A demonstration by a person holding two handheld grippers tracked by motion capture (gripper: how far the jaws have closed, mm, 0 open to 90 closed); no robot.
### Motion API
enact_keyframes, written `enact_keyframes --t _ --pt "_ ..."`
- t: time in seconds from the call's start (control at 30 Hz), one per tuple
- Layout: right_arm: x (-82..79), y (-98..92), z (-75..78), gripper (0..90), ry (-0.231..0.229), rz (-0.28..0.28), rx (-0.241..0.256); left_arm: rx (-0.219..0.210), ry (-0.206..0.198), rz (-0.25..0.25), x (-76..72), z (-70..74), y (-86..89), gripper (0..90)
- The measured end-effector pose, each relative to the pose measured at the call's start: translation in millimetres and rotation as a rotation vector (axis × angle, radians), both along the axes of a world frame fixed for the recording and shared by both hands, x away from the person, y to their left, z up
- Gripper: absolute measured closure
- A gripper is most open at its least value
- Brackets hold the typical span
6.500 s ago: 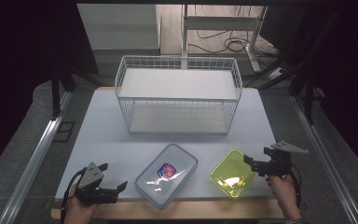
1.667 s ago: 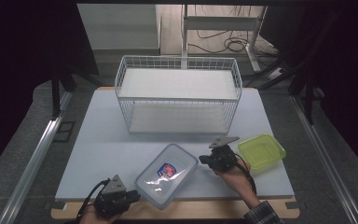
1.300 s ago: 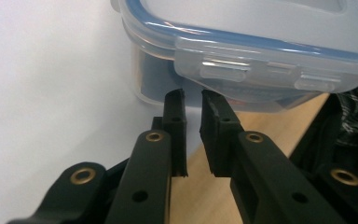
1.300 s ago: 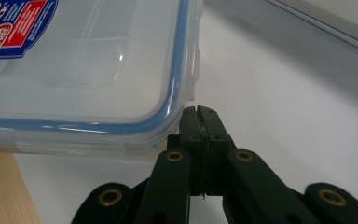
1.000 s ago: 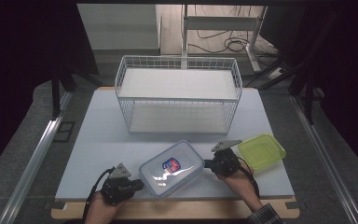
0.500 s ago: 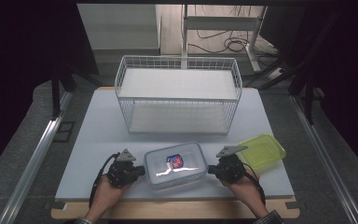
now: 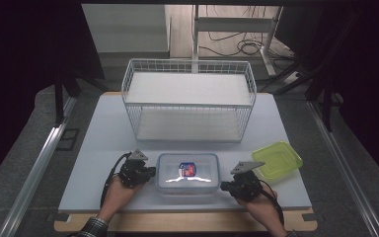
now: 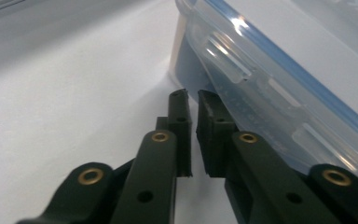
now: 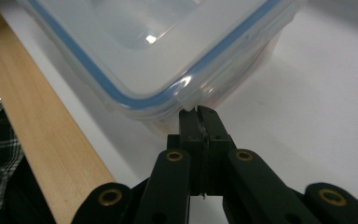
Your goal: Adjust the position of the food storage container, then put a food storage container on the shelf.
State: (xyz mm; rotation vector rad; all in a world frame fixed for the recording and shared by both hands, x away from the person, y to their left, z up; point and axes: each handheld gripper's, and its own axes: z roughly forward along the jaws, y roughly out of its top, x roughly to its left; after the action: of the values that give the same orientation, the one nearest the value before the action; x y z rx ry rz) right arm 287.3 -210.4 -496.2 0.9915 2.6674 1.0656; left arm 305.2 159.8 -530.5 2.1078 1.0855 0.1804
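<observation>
Two handheld black two-jaw grippers flank a clear rectangular plastic food container with a blue-sealed snap lid, which sits flat near the front edge of a pale grey-white tabletop.

At the left, the left gripper lies against the container's left short end. In the left gripper view, its jaws stand almost together with only a thin slit between them, holding nothing; the right-hand jaw presses against the side of the container beneath the lid's locking flap, and the other jaw rests on the bare tabletop.

In the middle, the container has rounded corners and a see-through lid that catches a bright glare. A thin blue seal runs around the rim under the lid, and moulded locking flaps fold down its sides. A small red, white and blue label sits at the centre of the lid. What is inside cannot be made out.

At the right, the right gripper meets the container's front right corner. In the right gripper view, its jaws are pressed fully together, their tips touching the rounded corner of the container just under the lid's lip. A pale wooden strip runs along the table's edge.

Further right, a yellow-green translucent plastic lid lies flat, just beside the right gripper. Behind everything stands a white wire basket.
</observation>
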Motion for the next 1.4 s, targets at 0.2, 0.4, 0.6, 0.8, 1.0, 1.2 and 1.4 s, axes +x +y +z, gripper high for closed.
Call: enact_keyframes --t 0.2,0.4,0.6,0.8,1.0,1.2,1.4 --pt "0.3 -5.5 4.4 73.5 -0.044 -0.017 -0.027 -0.021 -0.037 0.052 -6.5 10.1 14.0 58.9" --pt "2.5 -17.6 13.1 55.6 -0.107 -0.078 -0.012 -0.049 -0.057 0.078 -15.8 12.3 26.6 32.1" --pt "4.0 -22.1 17.3 42.8 -0.125 -0.102 0.013 -0.148 -0.067 0.085 -24.3 19.8 41.3 14.2" --pt "6.8 -24.6 21.7 28.9 -0.148 -0.118 0.047 -0.140 -0.135 0.061 -30.0 26.6 44.4 9.0" --pt "9.3 -20.8 25.1 15.8 -0.151 -0.102 0.107 -0.155 -0.167 0.030 -32.5 31.3 34.8 9.2" --pt "12.0 -8.2 23.7 8.2 -0.154 -0.073 0.126 -0.154 -0.161 -0.011 -33.2 35.9 21.2 8.7" --pt "16.4 8.5 20.5 3.8 -0.114 -0.040 0.098 -0.143 -0.128 -0.066 -30.9 39.2 5.1 3.7"
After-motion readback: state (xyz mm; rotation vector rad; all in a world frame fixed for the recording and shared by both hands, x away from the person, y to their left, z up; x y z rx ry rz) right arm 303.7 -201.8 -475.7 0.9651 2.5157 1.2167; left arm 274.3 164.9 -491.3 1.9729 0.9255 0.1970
